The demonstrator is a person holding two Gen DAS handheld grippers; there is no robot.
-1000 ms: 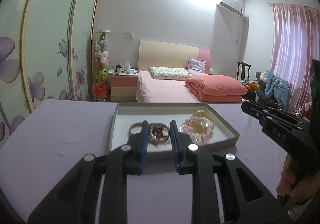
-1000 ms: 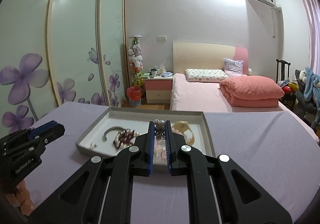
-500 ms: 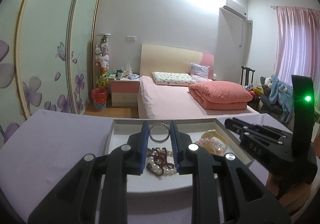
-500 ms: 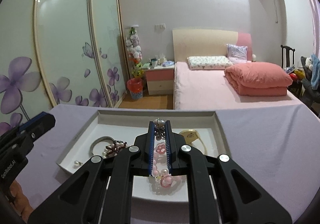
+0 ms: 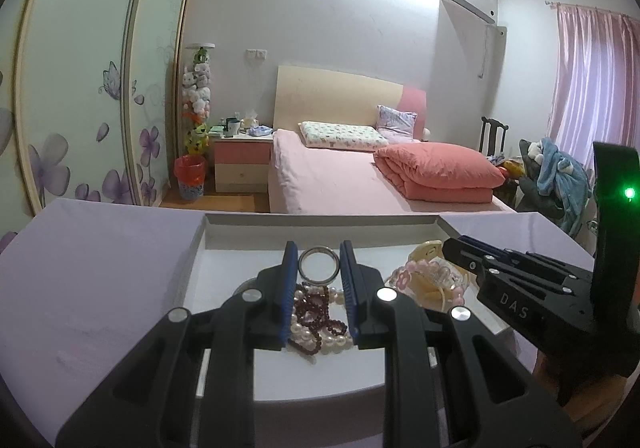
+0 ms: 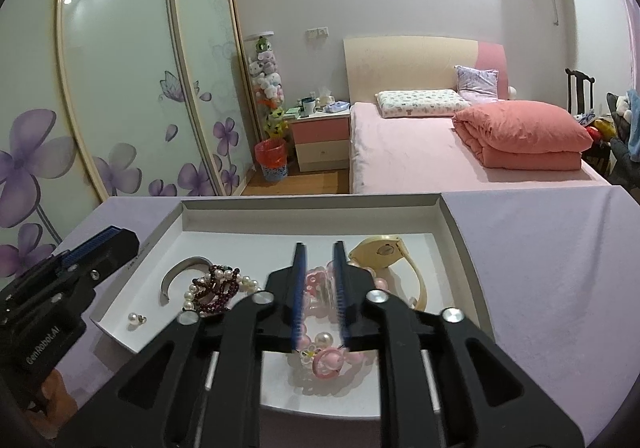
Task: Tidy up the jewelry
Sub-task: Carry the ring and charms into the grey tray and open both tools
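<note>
A white shallow tray (image 5: 208,244) (image 6: 452,232) on the lilac table holds jewelry. My left gripper (image 5: 319,254) is open above the tray, its jaws on either side of a silver bangle (image 5: 319,268), with a pearl and dark red bead string (image 5: 316,318) lying between the fingers. My right gripper (image 6: 318,252) is open over a pink bead bracelet (image 6: 328,362). A cream watch (image 6: 386,258), the silver bangle (image 6: 176,278), the pearl and red string (image 6: 218,288) and pearl ear studs (image 6: 135,318) lie in the tray.
The lilac table (image 6: 540,268) ends just behind the tray. Beyond it stand a pink bed (image 6: 440,151), a bedside cabinet (image 6: 320,143), a red bin (image 6: 272,159) and sliding wardrobe doors (image 6: 120,87). The right gripper body (image 5: 540,288) is close on my left gripper's right.
Both grippers moved forward and down over the tray. The right gripper's jaws, nearly shut on a small chain piece before, have opened and no longer hold it.
</note>
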